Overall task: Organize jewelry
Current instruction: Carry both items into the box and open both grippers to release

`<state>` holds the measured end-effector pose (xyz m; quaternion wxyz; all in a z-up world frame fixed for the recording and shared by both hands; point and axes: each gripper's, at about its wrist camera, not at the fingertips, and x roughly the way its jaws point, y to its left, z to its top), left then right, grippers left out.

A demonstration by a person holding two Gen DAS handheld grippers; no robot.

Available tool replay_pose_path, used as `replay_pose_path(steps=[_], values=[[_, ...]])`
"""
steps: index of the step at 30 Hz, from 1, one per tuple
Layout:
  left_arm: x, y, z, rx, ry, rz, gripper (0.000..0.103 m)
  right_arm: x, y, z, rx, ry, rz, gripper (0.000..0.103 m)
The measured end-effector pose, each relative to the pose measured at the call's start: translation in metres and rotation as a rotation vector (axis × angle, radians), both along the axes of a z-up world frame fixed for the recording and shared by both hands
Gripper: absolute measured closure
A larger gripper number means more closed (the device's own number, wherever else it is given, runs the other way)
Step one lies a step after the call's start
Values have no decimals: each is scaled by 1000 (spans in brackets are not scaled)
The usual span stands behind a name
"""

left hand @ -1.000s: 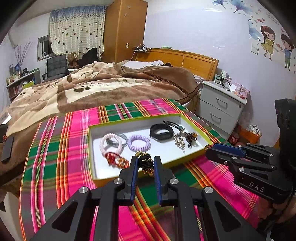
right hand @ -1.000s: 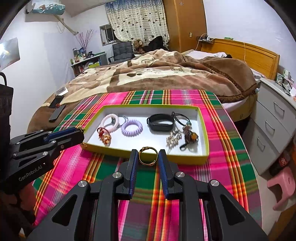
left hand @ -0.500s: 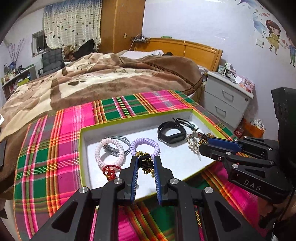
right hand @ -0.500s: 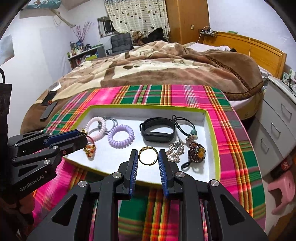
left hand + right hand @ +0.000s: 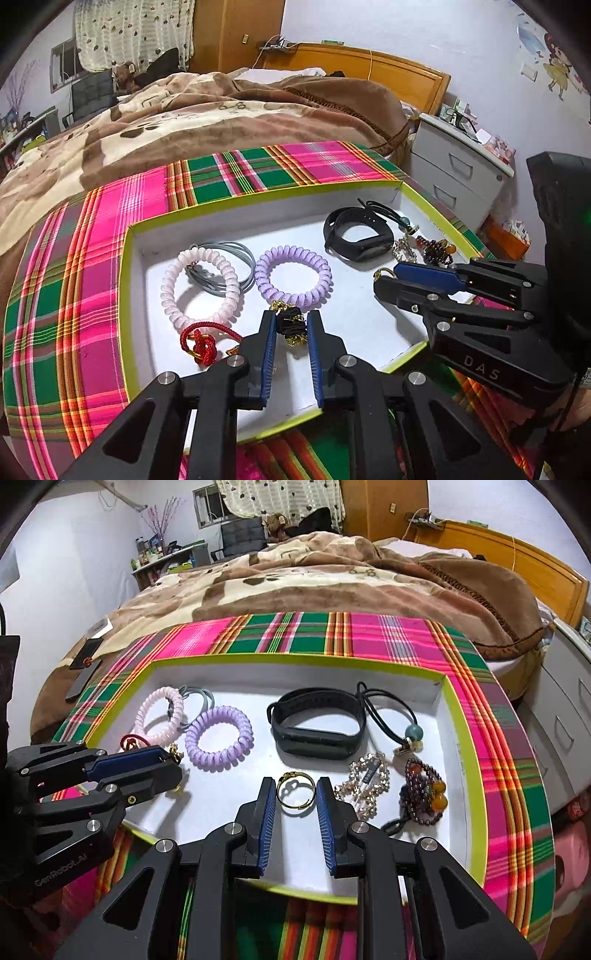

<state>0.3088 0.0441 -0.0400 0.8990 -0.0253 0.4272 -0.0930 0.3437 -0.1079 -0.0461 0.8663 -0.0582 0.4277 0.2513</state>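
Both grippers have dropped closer over the tray (image 5: 458, 716) than a second ago, so its white floor now fills my views. My left gripper (image 5: 290, 328) pinches a black-and-gold chain piece (image 5: 291, 326) between its blue pads, jaws narrowly apart, just in front of the purple coil band (image 5: 293, 275). My right gripper (image 5: 295, 794) clamps a gold ring (image 5: 295, 790), held upright above the tray floor near the front rim. Beside it lie a pearl clip (image 5: 364, 786), a beaded tie (image 5: 424, 794) and a black wristband (image 5: 317, 731). Plaid cloth (image 5: 388, 635) surrounds the tray.
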Motion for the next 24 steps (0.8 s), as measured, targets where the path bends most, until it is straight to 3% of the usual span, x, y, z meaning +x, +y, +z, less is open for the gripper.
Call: replay_pose_path(steps=[15, 24], values=[[6, -4, 1, 31, -3, -6, 85, 3, 7, 0, -30, -12, 12, 79], [5, -4, 1, 35, -2, -5, 83, 3, 3, 1, -26, -8, -2, 74]])
